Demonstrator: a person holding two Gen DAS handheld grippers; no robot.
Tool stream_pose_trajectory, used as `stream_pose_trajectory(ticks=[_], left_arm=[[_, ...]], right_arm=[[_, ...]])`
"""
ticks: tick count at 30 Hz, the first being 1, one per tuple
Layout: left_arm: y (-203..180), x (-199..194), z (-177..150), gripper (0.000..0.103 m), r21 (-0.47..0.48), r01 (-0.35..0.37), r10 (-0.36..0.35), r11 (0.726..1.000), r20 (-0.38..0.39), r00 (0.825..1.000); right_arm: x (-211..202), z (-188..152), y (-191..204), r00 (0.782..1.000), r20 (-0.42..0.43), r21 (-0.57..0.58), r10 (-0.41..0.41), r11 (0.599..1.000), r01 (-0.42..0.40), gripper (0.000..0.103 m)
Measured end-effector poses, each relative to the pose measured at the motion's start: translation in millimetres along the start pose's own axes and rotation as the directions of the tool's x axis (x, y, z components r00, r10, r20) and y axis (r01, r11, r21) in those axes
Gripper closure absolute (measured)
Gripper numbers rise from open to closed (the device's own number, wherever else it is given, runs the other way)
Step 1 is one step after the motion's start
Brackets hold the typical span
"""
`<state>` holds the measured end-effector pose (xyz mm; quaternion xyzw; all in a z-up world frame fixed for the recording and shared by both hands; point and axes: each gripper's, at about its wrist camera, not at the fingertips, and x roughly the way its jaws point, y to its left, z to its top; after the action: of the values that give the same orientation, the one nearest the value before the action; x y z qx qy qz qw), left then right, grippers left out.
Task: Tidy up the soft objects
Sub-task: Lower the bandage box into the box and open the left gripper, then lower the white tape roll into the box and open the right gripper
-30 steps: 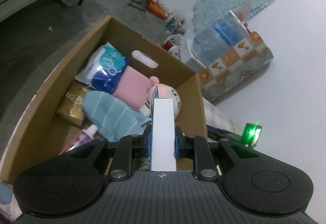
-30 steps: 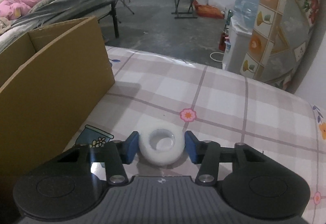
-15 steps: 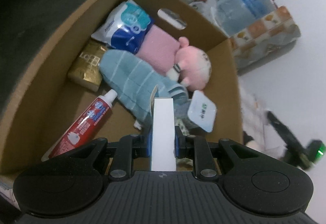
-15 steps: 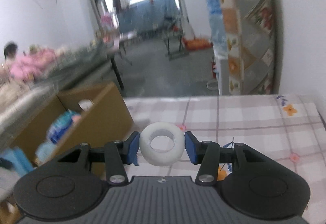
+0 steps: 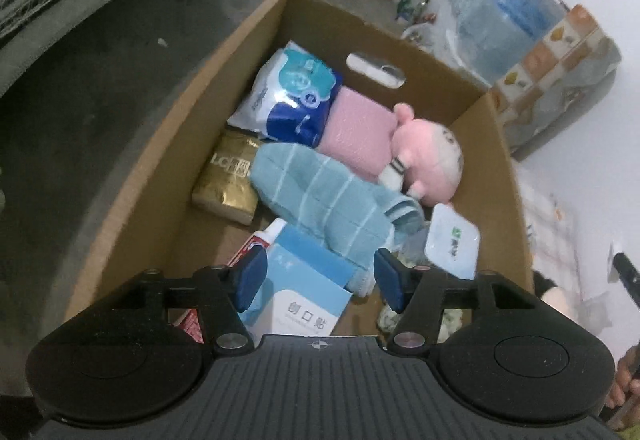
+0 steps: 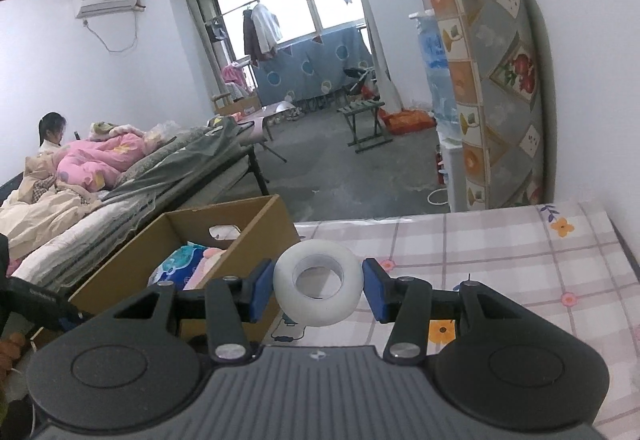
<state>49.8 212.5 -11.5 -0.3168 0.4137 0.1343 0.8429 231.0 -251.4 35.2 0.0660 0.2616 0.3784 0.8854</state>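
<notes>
Left gripper (image 5: pixel 318 274) spread wide, holding nothing, over blue box (image 5: pixel 296 288) lying in cardboard box (image 5: pixel 160 175) beside towel (image 5: pixel 320 199) and plush pig (image 5: pixel 428 159). Right gripper (image 6: pixel 318 290) clamped on white ring (image 6: pixel 318 290), above checked tablecloth (image 6: pixel 500 260) seen only here.

My left claw (image 5: pixel 318 274) hangs tilted downward, its blue-padded fingers (image 5: pixel 251 272) spread wide with nothing between them. My right claw (image 6: pixel 318 286) points level and forward, its blue pads (image 6: pixel 260 290) pressing from 9 and 3 o'clock on a white squashy ring-shaped roll (image 6: pixel 318 288), held clear of the table.
</notes>
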Motion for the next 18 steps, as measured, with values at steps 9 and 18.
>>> stream_pose_trajectory(ticks=[9, 18], left_arm=[[5, 37, 6, 0.044, -0.067, -0.038, 0.029, 0.997, -0.128, 0.991], [3, 55, 11, 0.038, -0.043, -0.081, 0.073, 0.996, -0.164, 0.984]], right_arm=[[-25, 3, 25, 1.000, 0.005, -0.002, 0.011, 1.000, -0.011, 0.039], [-60, 11, 72, 0.995, 0.065, -0.080, 0.070, 0.995, -0.065, 0.039]])
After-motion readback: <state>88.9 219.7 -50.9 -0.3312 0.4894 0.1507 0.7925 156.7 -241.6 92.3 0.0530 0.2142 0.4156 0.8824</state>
